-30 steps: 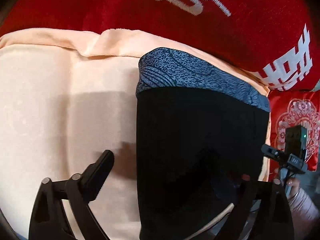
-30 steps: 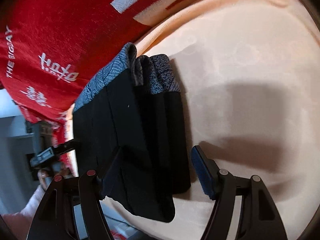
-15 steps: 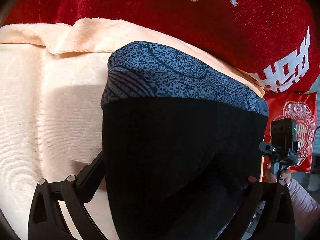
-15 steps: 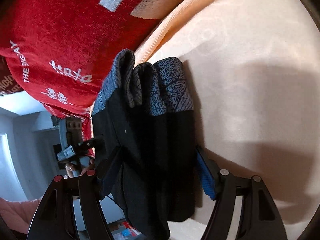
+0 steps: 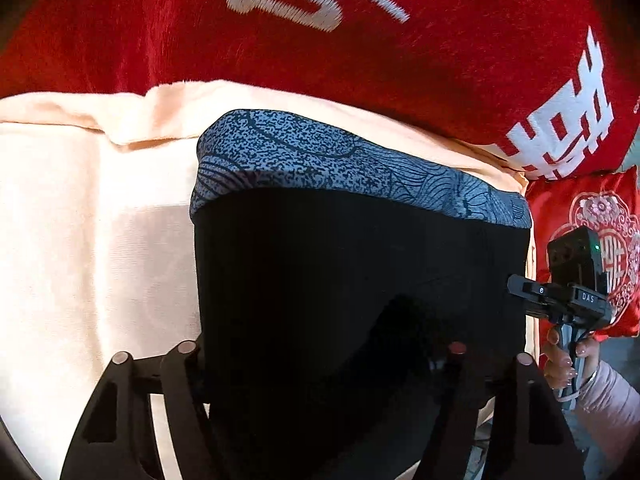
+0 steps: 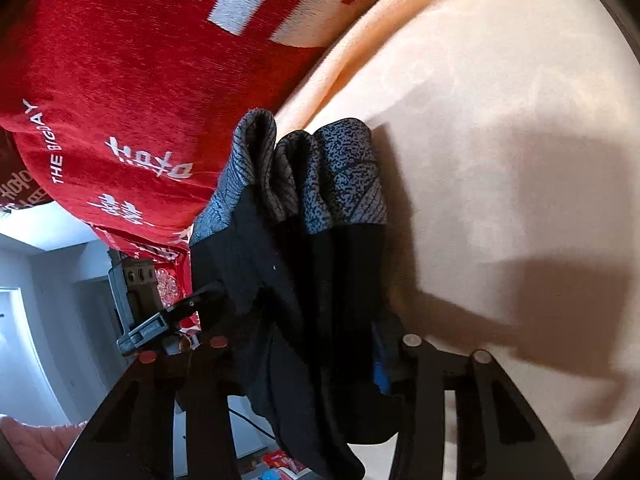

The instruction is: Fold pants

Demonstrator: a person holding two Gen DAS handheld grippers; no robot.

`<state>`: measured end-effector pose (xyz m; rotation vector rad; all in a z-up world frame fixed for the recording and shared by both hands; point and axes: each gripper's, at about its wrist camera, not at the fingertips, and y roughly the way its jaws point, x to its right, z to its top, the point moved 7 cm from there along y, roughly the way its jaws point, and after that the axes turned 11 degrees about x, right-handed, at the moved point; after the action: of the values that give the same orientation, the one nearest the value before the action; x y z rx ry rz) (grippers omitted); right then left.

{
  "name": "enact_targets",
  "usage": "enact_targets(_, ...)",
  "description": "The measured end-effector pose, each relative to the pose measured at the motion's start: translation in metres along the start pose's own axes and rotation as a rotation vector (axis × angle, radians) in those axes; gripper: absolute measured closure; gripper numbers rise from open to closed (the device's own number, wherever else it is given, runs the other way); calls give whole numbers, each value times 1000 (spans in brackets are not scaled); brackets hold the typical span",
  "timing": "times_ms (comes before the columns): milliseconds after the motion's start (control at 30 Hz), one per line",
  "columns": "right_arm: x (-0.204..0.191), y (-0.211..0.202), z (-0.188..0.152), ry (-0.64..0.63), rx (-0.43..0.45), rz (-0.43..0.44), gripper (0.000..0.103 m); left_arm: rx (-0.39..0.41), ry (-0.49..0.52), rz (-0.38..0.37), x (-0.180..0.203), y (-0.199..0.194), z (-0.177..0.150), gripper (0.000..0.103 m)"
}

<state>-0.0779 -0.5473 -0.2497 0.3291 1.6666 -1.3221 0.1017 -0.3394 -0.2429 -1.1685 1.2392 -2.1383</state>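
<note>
The folded black pants [image 5: 352, 280] with a blue-grey patterned waistband [image 5: 340, 164] are held up above the peach sheet [image 5: 80, 240]. My left gripper [image 5: 320, 364] straddles their lower edge; its fingertips are hidden in the dark cloth. In the right wrist view the pants [image 6: 320, 280] show as several stacked layers seen edge-on, and my right gripper [image 6: 304, 344] is closed on them, blue pad [image 6: 380, 360] against the cloth. The right gripper's body [image 5: 572, 284] shows at the pants' right edge in the left wrist view.
A red blanket with white lettering [image 5: 320, 40] lies behind the sheet. A red embroidered cushion [image 5: 596, 248] sits at the right. The left gripper's body [image 6: 156, 312] and room floor [image 6: 40, 320] show at left in the right wrist view.
Both grippers have closed in on the folded pants and lifted them off the sheet. The right gripper's jaws narrowed onto the layers.
</note>
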Motion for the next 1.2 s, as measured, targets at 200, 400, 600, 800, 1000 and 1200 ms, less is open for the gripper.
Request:
enact_targets(200, 0, 1, 1, 0, 7, -16, 57, 0, -2, 5, 2, 4, 0, 32)
enact_targets(400, 15, 9, 3, 41, -31, 9, 45, -3, -53, -16, -7, 14, 0, 24)
enact_targets(600, 7, 1, -1, 115, 14, 56, 59, 47, -59, -7, 3, -3, -1, 41)
enact_targets(800, -17, -13, -8, 98, 14, 108, 62, 66, -54, -9, 13, -30, -3, 44)
enact_targets(1000, -41, -26, -27, 76, 2, 136, 62, 91, -50, -7, 23, -65, -16, 44)
enact_targets(1200, -57, -41, -57, 40, -18, 147, 62, 114, -60, 10, 23, -95, -46, 45)
